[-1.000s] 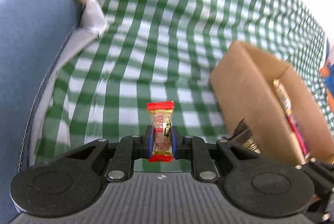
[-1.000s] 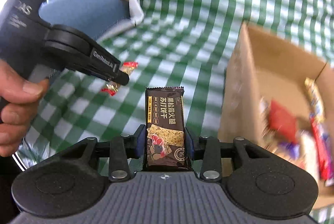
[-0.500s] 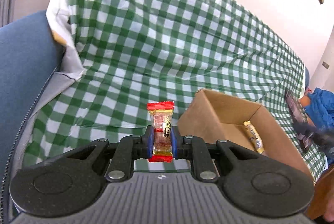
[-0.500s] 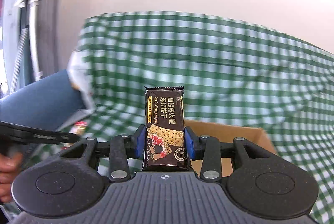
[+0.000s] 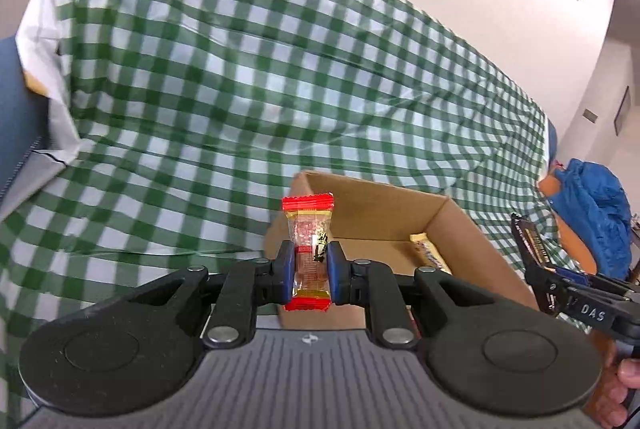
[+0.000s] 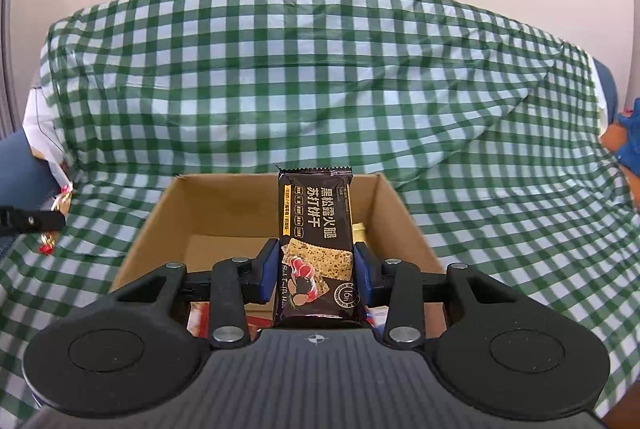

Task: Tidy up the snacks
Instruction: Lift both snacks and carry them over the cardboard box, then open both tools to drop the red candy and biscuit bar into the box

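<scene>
Now both hands have swung toward the cardboard box (image 6: 404, 225), left gripper (image 5: 308, 271) clamping the red candy (image 5: 309, 249), right gripper (image 6: 316, 277) clamping the cracker pack (image 6: 316, 241), so drop-off looks next.

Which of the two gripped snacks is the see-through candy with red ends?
The small candy clamped in the left gripper. The right gripper holds a dark, opaque cracker packet instead, much wider and longer.
</scene>
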`<state>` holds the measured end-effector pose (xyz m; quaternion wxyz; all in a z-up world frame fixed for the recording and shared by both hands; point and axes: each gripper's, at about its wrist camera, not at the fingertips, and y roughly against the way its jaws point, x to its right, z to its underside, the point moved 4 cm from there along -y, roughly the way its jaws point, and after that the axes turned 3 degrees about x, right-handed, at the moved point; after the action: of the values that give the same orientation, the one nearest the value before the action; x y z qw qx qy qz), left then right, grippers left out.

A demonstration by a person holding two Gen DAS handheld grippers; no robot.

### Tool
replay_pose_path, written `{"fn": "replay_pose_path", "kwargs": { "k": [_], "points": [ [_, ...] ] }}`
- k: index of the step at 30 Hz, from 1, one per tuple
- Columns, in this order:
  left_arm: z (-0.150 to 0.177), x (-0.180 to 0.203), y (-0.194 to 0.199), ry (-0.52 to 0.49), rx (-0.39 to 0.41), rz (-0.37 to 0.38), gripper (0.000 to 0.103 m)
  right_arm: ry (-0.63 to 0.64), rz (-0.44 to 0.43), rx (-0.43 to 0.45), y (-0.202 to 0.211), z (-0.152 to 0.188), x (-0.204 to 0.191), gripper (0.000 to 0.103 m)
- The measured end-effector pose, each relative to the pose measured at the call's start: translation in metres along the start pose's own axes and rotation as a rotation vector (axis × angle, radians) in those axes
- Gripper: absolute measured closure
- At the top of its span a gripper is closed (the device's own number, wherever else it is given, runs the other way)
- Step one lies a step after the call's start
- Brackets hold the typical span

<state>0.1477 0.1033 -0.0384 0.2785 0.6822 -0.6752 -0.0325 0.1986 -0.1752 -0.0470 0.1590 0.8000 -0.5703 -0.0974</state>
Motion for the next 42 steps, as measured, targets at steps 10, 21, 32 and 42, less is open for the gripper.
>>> {"fn": "replay_pose_path", "kwargs": {
  "k": [10,21,32,42],
  "points": [
    [0.004,0.021,-0.009,-0.011,0.005,0.045,0.085,0.037,0.033,0.007,0.001,0.006,0.014,0.062],
    [0.008,0.057,0.004,-0.035,0.047,0.23,0.083,0.052,0.031,0.021,-0.001,0.002,0.005,0.062],
    [0.024,0.084,0.015,-0.131,0.082,0.229,0.02,0.047,0.075,0.027,0.0,0.002,0.007,0.009],
    [0.052,0.085,0.06,-0.141,0.03,0.046,0.0,0.004,0.094,0.009,0.036,0.013,0.019,0.001]
  ]
}}
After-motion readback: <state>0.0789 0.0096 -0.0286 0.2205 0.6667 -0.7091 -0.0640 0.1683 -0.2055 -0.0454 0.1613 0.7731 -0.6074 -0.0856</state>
